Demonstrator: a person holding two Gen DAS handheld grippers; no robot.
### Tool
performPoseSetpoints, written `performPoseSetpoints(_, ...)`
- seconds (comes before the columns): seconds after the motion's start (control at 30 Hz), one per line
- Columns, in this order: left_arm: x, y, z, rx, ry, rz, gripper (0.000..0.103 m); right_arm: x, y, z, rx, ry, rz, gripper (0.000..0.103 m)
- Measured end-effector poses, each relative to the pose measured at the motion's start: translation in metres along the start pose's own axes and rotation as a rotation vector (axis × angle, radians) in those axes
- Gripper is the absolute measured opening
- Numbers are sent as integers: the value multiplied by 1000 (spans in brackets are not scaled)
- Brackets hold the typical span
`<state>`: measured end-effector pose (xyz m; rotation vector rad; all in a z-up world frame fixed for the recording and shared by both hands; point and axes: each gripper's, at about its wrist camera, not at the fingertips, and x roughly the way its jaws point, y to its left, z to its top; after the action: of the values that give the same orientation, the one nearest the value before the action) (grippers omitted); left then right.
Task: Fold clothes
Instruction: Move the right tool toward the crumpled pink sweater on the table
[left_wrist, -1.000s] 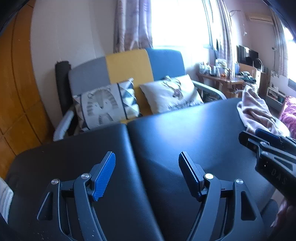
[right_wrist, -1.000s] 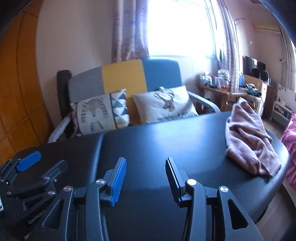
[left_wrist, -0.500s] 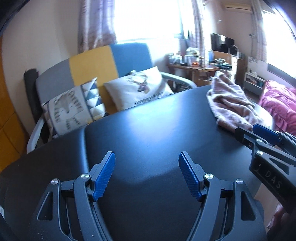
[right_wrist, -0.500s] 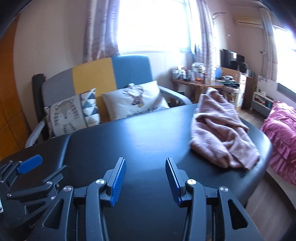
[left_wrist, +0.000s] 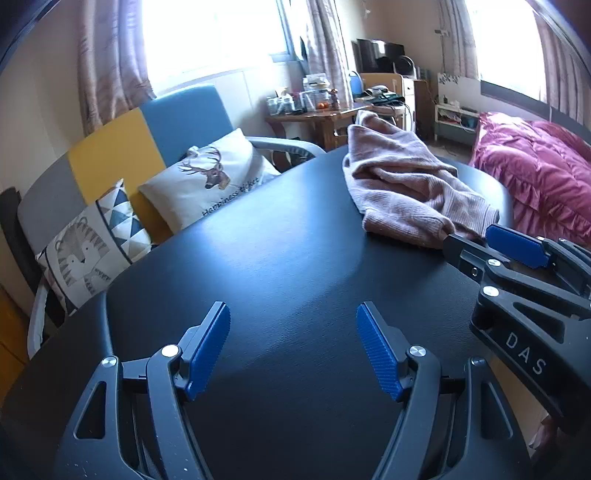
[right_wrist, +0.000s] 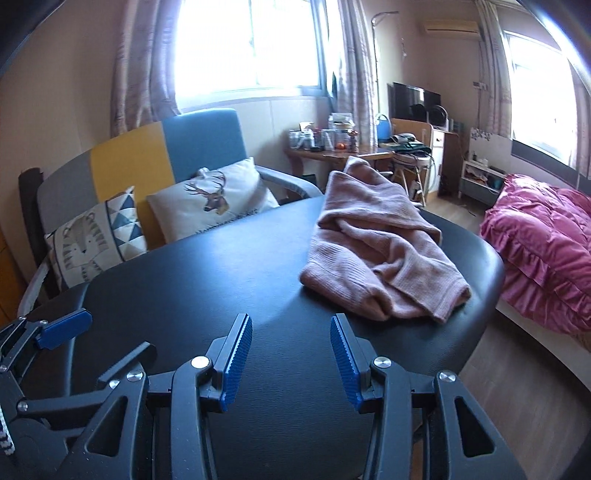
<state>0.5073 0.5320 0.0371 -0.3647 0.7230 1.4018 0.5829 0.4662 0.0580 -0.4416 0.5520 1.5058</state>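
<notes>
A crumpled pink knit sweater (right_wrist: 376, 254) lies bunched on the right end of the black padded table (right_wrist: 229, 266); it also shows in the left wrist view (left_wrist: 402, 192). My right gripper (right_wrist: 291, 332) is open and empty, a short way in front of the sweater's near hem. My left gripper (left_wrist: 293, 325) is open and empty over bare table, further left. The right gripper shows from the side in the left wrist view (left_wrist: 491, 247), its tip close to the sweater's cuff.
A sofa (right_wrist: 159, 155) with two cushions stands behind the table. A pink bed quilt (right_wrist: 546, 251) lies to the right past the table's rounded end. A cluttered wooden desk (right_wrist: 332, 151) stands by the window. Wooden floor shows beside the table.
Both grippers have swung right along the table towards the sweater, which now looks larger and nearer the middle of both views. Both stay open.
</notes>
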Motion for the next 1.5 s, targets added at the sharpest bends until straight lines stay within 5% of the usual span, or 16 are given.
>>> performPoseSetpoints(1.5,38,4,-10,-100,134,-59,74,50,-41,-6,83,110,-82,45)
